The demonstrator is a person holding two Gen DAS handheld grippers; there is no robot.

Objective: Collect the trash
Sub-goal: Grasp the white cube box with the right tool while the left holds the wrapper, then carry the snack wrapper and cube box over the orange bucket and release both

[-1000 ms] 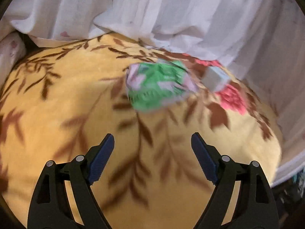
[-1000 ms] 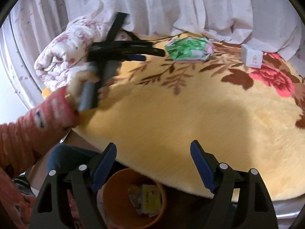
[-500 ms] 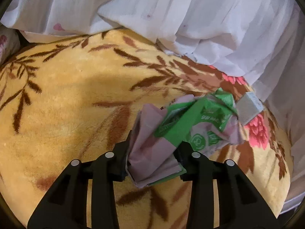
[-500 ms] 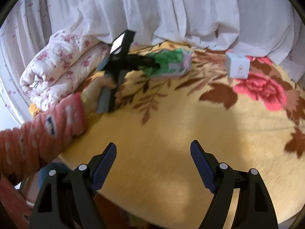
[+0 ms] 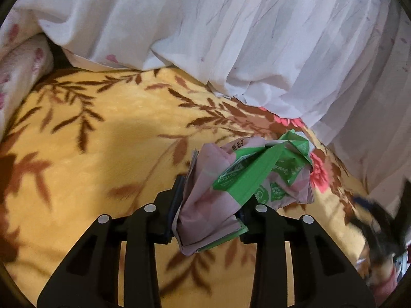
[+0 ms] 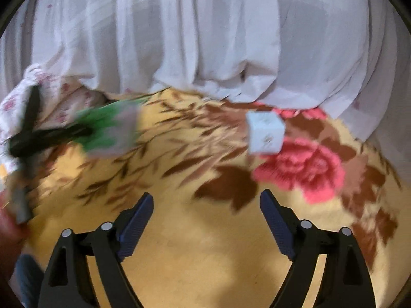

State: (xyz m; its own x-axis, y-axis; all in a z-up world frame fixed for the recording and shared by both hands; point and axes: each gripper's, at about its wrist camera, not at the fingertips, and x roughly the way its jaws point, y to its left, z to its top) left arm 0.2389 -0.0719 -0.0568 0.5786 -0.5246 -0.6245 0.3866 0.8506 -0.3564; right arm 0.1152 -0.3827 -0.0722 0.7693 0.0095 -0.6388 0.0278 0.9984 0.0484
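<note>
Left wrist view: my left gripper (image 5: 212, 205) is clamped on the crumpled green-and-pink paper packet (image 5: 241, 179), its jaws just closed in and now narrow, pads pressing the pink folds from both sides. The packet juts forward past my fingertips, above the yellow plush blanket with brown leaves and pink roses (image 5: 102, 154). White gathered curtain fabric (image 5: 231, 38) hangs behind; a rolled floral quilt (image 5: 23, 59) sits far left. There's printing on the green panel, too crumpled and small to read.

Right wrist view, blurred: my right gripper (image 6: 206, 220) stands wide, jaws just spread further, nothing between them, over bare blanket. Ahead and slightly right the small white cardboard box (image 6: 265, 133) rests on the blanket beside a pink rose; its markings are unreadable. Nothing stands between my fingers and the box.
</note>
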